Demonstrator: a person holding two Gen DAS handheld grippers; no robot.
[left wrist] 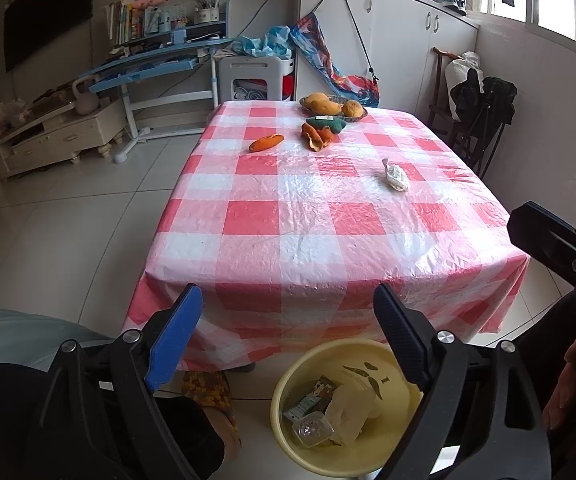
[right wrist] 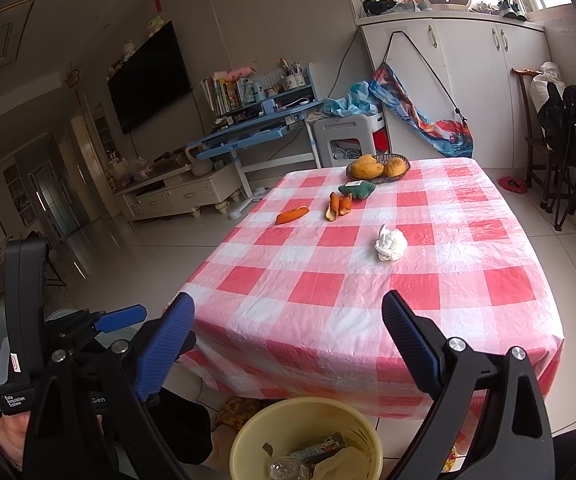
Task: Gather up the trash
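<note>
A crumpled white tissue (left wrist: 396,175) (right wrist: 390,243) lies on the red-checked table (left wrist: 320,236) (right wrist: 372,300). Orange peels (left wrist: 266,142) (right wrist: 292,215) and a peel pile (left wrist: 318,136) (right wrist: 338,205) lie farther back, beside a green wrapper (left wrist: 326,123) (right wrist: 357,189). A yellow bin (left wrist: 288,396) (right wrist: 248,440) on the floor at the table's near edge holds a carton, a clear cup and tissue. My left gripper (left wrist: 288,308) is open and empty above the bin. My right gripper (right wrist: 288,316) is open and empty over the table's near edge.
A basket of mangoes (left wrist: 334,106) (right wrist: 378,167) stands at the table's far end. A blue desk (left wrist: 156,64) (right wrist: 248,136), a white TV cabinet (left wrist: 56,136), white cupboards (left wrist: 400,28) and a chair with dark bags (left wrist: 476,108) (right wrist: 564,140) surround the table.
</note>
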